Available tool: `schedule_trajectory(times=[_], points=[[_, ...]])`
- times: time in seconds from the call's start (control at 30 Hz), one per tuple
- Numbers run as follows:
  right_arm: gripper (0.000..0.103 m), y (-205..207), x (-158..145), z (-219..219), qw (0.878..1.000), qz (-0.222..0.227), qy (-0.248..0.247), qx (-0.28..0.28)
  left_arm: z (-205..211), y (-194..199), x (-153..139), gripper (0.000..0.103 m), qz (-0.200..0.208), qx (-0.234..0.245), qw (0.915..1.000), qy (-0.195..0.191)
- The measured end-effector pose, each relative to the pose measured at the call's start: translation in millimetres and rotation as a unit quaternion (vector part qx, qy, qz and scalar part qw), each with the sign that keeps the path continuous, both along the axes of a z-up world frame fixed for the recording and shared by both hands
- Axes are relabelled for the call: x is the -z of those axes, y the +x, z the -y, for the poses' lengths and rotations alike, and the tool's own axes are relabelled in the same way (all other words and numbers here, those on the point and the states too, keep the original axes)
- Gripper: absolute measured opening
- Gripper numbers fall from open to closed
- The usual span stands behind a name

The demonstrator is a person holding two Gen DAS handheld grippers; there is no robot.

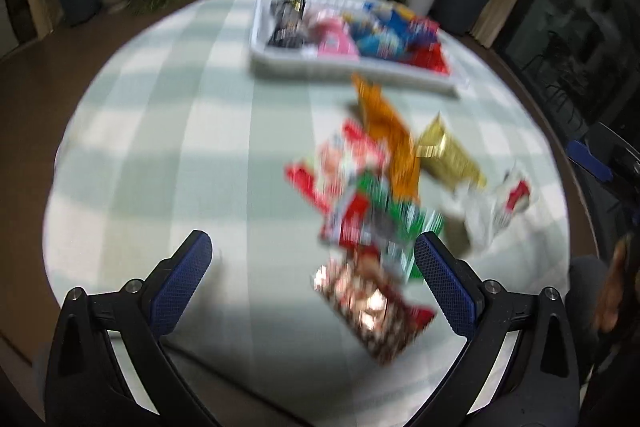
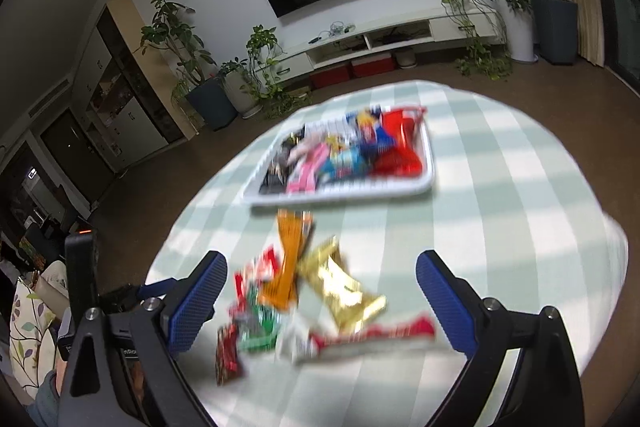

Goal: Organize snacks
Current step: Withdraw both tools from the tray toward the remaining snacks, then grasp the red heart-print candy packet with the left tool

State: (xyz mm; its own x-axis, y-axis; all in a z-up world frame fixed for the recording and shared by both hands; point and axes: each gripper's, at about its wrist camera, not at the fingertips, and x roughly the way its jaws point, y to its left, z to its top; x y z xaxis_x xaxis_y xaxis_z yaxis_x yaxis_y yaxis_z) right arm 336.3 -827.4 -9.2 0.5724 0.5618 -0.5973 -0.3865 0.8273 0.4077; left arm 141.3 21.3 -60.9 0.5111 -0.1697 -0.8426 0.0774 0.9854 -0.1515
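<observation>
1. One round table [image 1: 160, 147] under a pale green-and-white checked cloth fills most of both views; its curved edge drops to brown floor on every side, and the broadest bare stretch of cloth lies on the left in the left wrist view and on the right in the right wrist view.
2. A white basket [image 1: 280, 65] sits toward the far edge of the table, already packed with snack packets in black, pink, blue and red; motion blur hides any print on them.
3. Loose snacks [image 1: 360, 195] lie in a heap on the cloth between the basket and the grippers: an orange packet [image 2: 286, 267] nearest the basket, a gold packet [image 2: 340, 285] just beside it, and red, green and white wrappers overlapping closer in.
4. The left gripper [image 1: 316, 267] hovers above the near edge of the heap with its blue-padded fingers [image 1: 188, 279] spread wide, holding and touching nothing; a dark patterned packet [image 1: 376, 311] lies below between them.
5. The right gripper [image 2: 320, 287] likewise stands wide apart and empty, its fingers [image 2: 200, 299] framing the heap, with open cloth beyond its right finger.
</observation>
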Motion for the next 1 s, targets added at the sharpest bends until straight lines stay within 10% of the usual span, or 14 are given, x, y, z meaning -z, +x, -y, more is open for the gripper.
schedule_trajectory(times=[0.7,1.0], points=[[0.098,-36.6,29.8,-3.7,1.0,-0.022,-0.001,-0.001,10.5,-13.3,23.7,0.102,-0.022,0.009,0.9967,0.078],[0.098,-40.1,34.3,-7.8,1.0,-0.025,-0.015,-0.008,19.9,-7.6,27.3,0.069,-0.025,0.053,0.9938,0.095]])
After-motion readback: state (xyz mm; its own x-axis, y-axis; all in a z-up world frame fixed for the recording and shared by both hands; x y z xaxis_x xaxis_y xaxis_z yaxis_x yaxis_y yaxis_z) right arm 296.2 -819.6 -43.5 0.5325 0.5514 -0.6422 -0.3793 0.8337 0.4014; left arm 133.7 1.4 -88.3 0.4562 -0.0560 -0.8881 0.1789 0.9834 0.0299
